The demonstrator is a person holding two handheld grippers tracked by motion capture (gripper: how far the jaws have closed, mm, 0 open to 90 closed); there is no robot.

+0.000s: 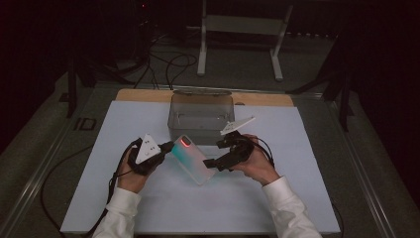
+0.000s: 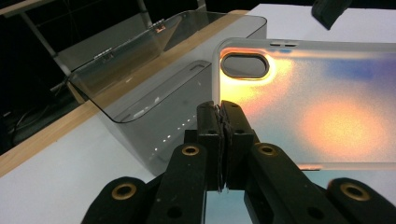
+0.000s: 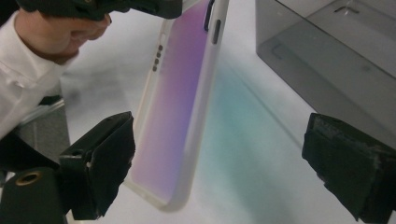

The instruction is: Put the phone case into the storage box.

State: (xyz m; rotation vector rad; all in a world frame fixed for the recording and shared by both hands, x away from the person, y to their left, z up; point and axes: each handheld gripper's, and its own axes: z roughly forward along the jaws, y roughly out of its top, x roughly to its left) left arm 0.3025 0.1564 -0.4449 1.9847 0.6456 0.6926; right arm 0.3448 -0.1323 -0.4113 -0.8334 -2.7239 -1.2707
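Note:
A translucent phone case with a pink-to-teal sheen and a camera cutout hangs tilted above the white mat. My left gripper is shut on the case's edge just below the cutout; in the left gripper view the pads pinch that rim and the case spreads to the right. My right gripper stands open at the case's lower right end. In the right gripper view the case hangs between the wide jaws, close beside the left pad and far from the right pad.
A smoky transparent box with its lid raised stands just behind the case, also close in the left gripper view and the right gripper view. The wooden table edge runs behind the mat. A metal stand is on the floor beyond.

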